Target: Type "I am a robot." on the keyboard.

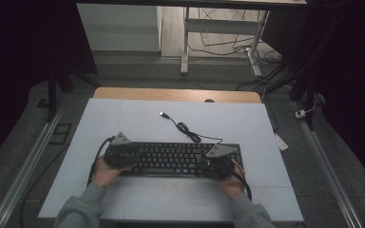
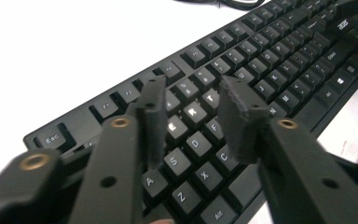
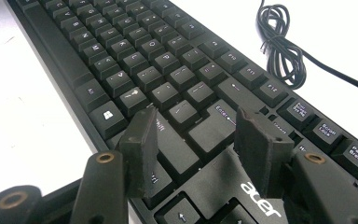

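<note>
Both forearms enter the high view from below, left tool (image 1: 120, 153) and right tool (image 1: 218, 160) resting over opposite ends of the black keyboard (image 1: 171, 158) on the white worktop (image 1: 123, 118). Left gripper view: jaws released above the letter keys. Right gripper view: jaws apart near Enter, coiled cable (image 3: 279, 46) beyond.

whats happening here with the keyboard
A person at a white table holds a two-jaw gripper in each hand over a black keyboard. The left gripper hovers open above the left-hand letter keys, and the right gripper hovers open above the Enter and Shift end. Neither grips anything. The keyboard's cable lies loosely coiled on the table behind it, its USB plug unconnected.
</note>
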Motion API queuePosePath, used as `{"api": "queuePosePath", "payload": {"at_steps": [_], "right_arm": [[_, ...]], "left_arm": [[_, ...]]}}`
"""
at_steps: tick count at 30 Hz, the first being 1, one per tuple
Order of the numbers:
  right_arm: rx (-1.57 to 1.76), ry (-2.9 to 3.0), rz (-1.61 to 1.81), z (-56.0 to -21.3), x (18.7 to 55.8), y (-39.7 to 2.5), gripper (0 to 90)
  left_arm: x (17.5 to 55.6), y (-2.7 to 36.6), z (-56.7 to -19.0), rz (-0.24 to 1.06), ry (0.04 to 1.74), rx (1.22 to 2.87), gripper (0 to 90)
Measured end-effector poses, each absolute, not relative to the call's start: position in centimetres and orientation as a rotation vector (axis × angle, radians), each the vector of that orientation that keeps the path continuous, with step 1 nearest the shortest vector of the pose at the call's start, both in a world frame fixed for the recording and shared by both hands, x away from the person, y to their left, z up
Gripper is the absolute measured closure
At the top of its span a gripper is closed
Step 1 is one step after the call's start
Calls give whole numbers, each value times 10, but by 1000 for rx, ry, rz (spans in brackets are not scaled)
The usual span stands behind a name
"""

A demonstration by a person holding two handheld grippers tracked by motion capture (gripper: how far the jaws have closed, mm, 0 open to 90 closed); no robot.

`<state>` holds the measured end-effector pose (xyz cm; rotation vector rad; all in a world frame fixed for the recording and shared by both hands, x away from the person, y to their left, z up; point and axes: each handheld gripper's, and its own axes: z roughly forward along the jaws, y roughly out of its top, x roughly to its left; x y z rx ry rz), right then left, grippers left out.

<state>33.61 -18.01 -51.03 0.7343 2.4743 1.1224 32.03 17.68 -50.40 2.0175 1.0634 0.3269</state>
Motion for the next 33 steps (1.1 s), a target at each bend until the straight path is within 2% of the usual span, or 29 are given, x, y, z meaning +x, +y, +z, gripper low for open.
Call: {"api": "queuePosePath", "payload": {"at_steps": [10,27,33], "right_arm": [[735,2473,1124,-510,336,-180,492],[697,2492,1186,-506,343,-153,495],[708,2489,1199,-505,349,-143,550]], "left_arm": [[320,180,-505,334,1089,2020,500],[321,179,-508,336,1101,2036,473],[321,178,-509,338,1102,2037,470]]}}
